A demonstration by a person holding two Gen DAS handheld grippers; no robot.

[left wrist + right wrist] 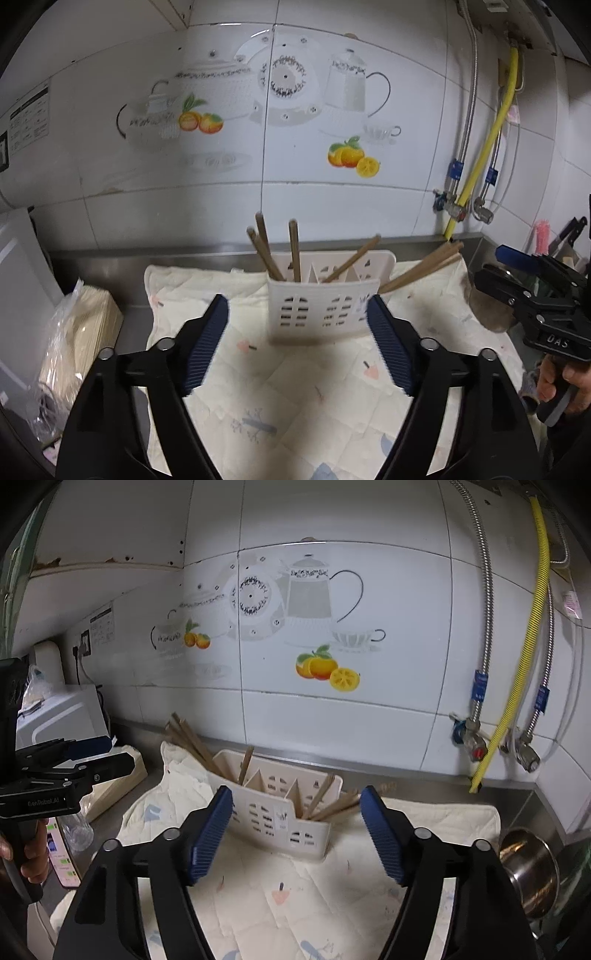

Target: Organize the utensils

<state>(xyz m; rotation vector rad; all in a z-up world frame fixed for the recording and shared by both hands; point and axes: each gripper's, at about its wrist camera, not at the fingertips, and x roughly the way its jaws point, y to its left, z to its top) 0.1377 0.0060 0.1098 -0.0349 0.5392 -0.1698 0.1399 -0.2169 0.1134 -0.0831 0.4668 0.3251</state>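
Two grippers, left gripper (pixel 297 343) and right gripper (pixel 295 834), jaws spread, nothing between them. White utensil caddy (pixel 323 306) stands on quilted cloth (pixel 280 387), toward counter's back edge. Chopsticks (pixel 291 249) upright in its compartments; more chopsticks (pixel 424 267) lean out low at its right end. Judgement: sorting mostly done, both hands free between picks. Next move likely calls for righting the leaning sticks, pinching mid-shaft. Front of cloth open. Steel pot (pixel 528 871) crowds right edge; bagged bundle (pixel 74 343) crowds left edge.
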